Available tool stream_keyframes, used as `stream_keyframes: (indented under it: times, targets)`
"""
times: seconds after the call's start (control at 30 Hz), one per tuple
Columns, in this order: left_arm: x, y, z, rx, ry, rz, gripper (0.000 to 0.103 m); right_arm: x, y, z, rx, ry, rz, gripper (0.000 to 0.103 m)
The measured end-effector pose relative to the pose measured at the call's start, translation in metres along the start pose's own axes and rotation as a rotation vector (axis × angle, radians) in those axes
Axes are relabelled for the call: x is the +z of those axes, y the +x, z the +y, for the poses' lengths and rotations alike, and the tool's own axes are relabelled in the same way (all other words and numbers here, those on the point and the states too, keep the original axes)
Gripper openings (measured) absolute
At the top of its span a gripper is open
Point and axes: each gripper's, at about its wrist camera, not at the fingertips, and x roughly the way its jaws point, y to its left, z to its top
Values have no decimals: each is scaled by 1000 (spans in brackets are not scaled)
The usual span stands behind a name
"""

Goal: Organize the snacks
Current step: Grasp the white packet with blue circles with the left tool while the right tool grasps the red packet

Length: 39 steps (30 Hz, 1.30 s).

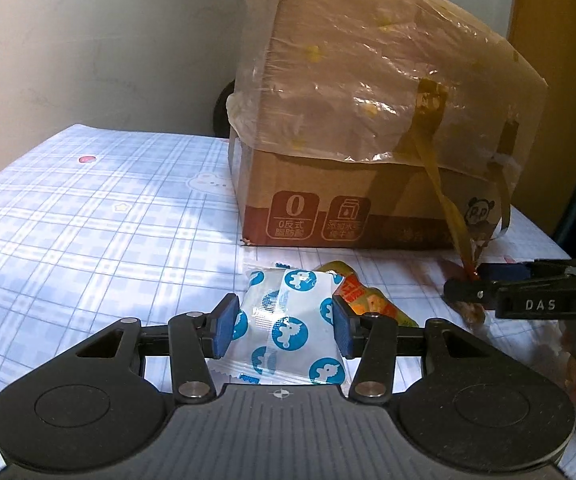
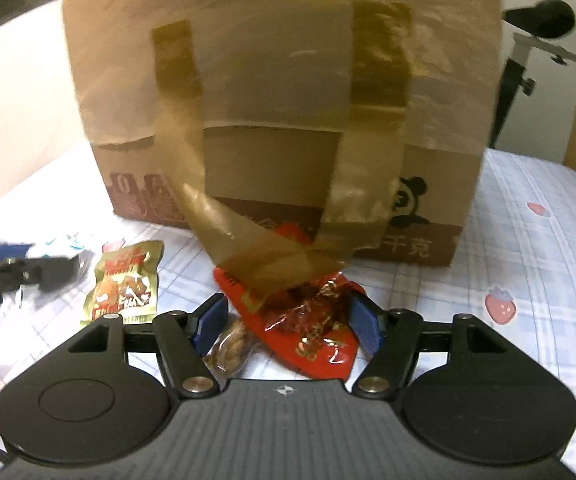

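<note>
Two wrist views show a table covered by a blue-and-white plaid cloth [image 1: 87,216] printed with small strawberries, stars and a pale cartoon face. In the left wrist view a plain grey wall fills the upper left and a yellow-brown panel stands at the upper right edge.

At the centre and right of that view stands one cardboard box [image 1: 368,184], its upper part wrapped in clear plastic film. Its lower band carries a large "0", Chinese characters too small to read, and a panda drawing; two strips of brown tape [image 2: 247,248] hang down its front.

At the lower centre of the left wrist view, the left gripper [image 1: 285,326] has its blue pads pressed against both sides of one white packet [image 1: 288,320] with blue round logos, which lies on the cloth just before the box. Behind it, partly hidden, lies one yellow-orange packet [image 1: 372,300]. At the right edge the other gripper shows, marked "DAS".

In the right wrist view, one gold packet [image 2: 125,280] with red Chinese lettering lies at the lower left. At the lower centre, the right gripper [image 2: 288,322] stands wide around one crinkled red packet [image 2: 312,324]; whether its pads press on it I cannot tell. One small clear packet [image 2: 229,348] of brown twisted snacks lies beside the left pad.
</note>
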Motion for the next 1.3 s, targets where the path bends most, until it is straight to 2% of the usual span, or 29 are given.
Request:
stream_keyframes:
  times: [0.23,0.5,0.87,1.17,1.3]
  targets:
    - [-3,-3,12,-23,-44,5,52,-5,-11,-9,32,73,-30,49]
    - [-4,-3,10,-16,-31,6,52,-8,-29,-19,64,101,-65,37]
    - [-4,-3,9,-12,-19,8,52,-13,-49,-33,143,143,-138,13]
    - [-3,-2,9,-10,-12,11,52,-12,-51,-34,160,143,-154,10]
    - [-3,-1,9,-9,-9,13,52,-8,-56,-29,137,97,-137,8]
